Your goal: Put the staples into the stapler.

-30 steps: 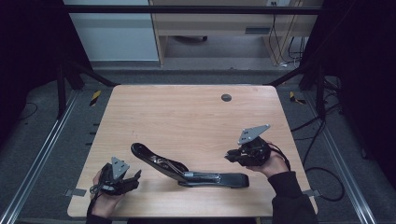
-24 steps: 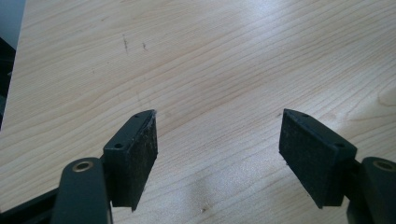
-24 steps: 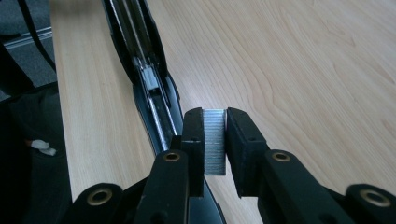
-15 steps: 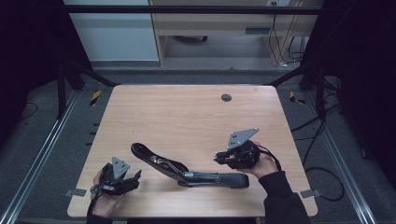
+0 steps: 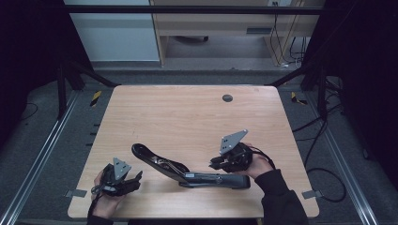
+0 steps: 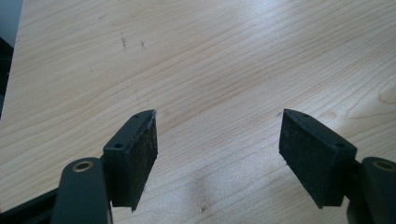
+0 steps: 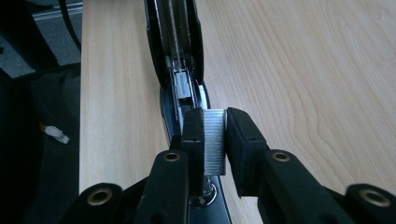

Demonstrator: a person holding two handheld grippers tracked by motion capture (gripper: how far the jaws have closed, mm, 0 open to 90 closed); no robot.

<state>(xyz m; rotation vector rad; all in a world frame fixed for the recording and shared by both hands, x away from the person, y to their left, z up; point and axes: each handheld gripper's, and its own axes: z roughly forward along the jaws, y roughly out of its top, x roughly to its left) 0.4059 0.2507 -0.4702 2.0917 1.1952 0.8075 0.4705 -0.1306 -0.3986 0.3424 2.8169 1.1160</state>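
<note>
Right gripper view shows the right tongs (image 7: 215, 140) pinching a strip of staples (image 7: 215, 145) just above the opened stapler (image 7: 180, 60), whose long axis runs along the tabletop's (image 5: 187, 117) near edge, while the left tongs (image 6: 217, 154) wait spread.

High view overhead, far; tool views close — share table (image 5: 187, 117).

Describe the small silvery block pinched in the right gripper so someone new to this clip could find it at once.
Start at the wooden table and find the opened black stapler near its front edge. Just above the stapler's flat base, the right gripper is shut on a strip of staples. It is the one ribbed, silver-grey piece among black parts, held upright between the two pads.
</note>
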